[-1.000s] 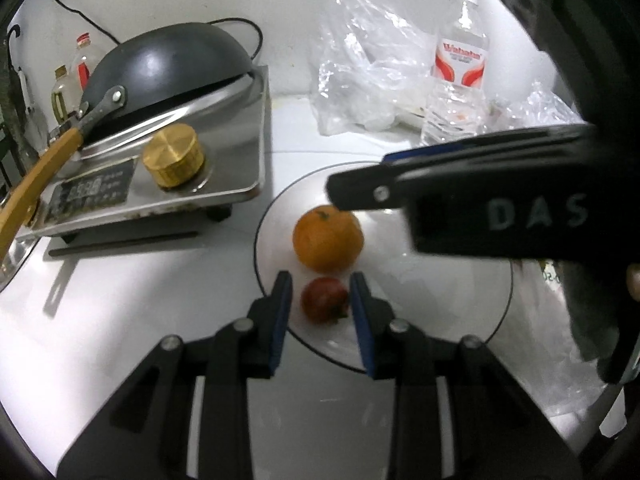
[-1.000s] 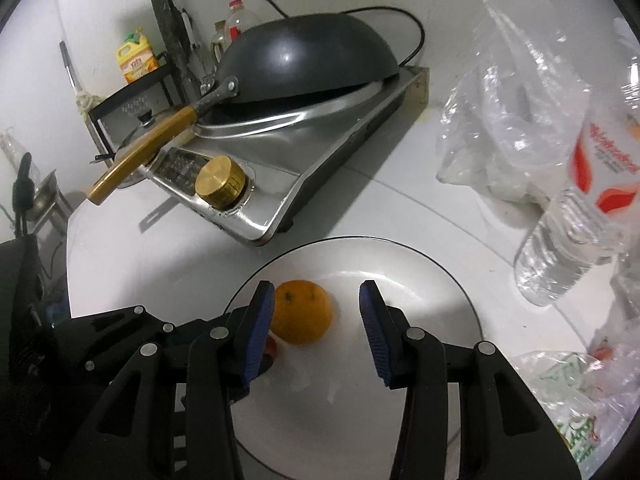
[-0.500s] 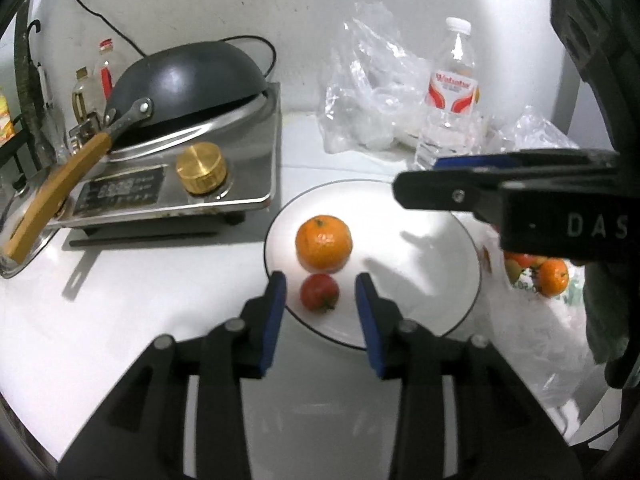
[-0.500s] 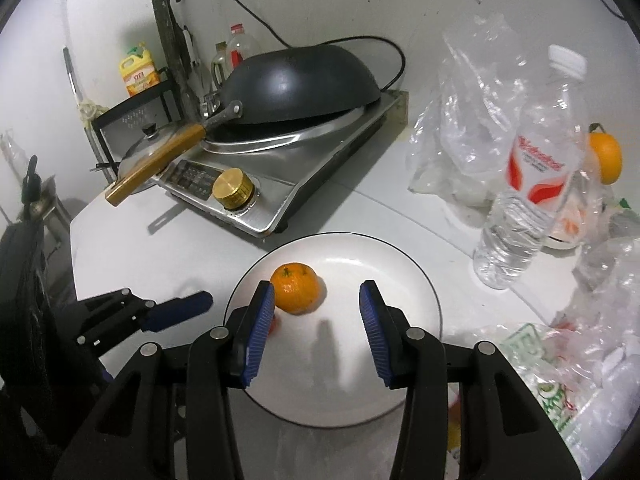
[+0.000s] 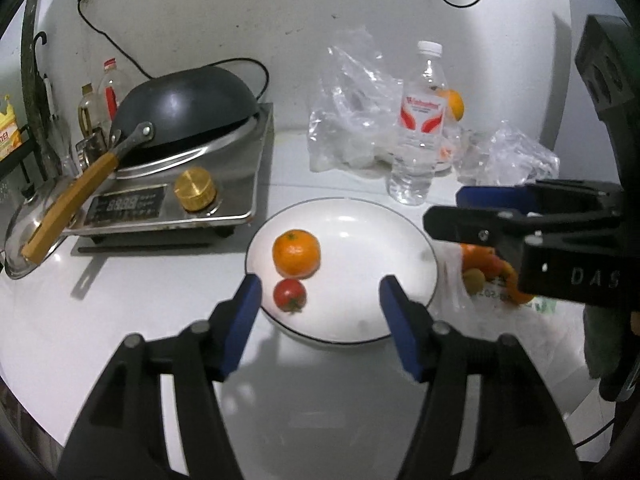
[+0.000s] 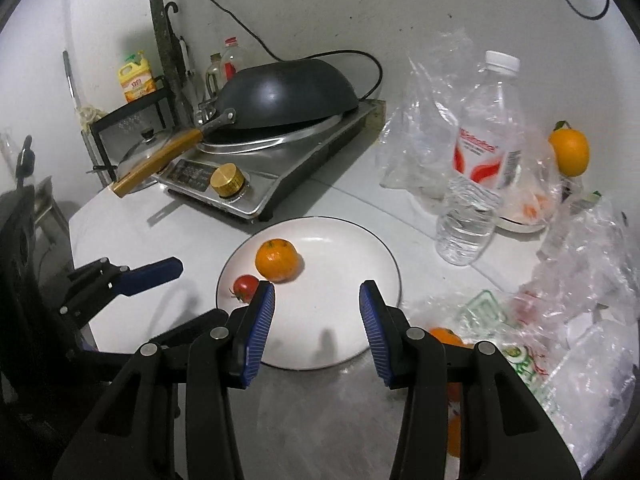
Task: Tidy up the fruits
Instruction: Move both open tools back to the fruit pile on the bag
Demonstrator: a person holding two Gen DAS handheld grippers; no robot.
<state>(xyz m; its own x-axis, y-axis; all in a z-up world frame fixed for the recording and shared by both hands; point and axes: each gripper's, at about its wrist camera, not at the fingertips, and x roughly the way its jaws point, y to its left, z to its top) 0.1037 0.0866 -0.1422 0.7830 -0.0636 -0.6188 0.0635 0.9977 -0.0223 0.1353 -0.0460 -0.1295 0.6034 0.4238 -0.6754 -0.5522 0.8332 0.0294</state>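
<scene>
A white plate (image 5: 400,240) (image 6: 352,248) holds an orange (image 5: 296,253) (image 6: 277,260) and a small red tomato (image 5: 289,295) (image 6: 245,286). My left gripper (image 5: 320,312) is open and empty, raised over the plate's near edge. My right gripper (image 6: 316,316) is open and empty above the plate's near side; it shows at the right of the left wrist view (image 5: 500,216). A plastic bag of oranges and other fruit (image 5: 488,276) (image 6: 480,344) lies right of the plate. One more orange (image 6: 569,151) sits at the back right.
An induction cooker (image 5: 168,196) with a black wok (image 5: 184,108) stands left of the plate. A water bottle (image 5: 418,128) (image 6: 480,160) and crumpled clear bags (image 5: 352,112) stand behind it. Oil bottles and a pot lid (image 6: 144,152) sit far left.
Both grippers have pulled back and up from the plate. My left gripper has opened wide and left the tomato on the plate.
</scene>
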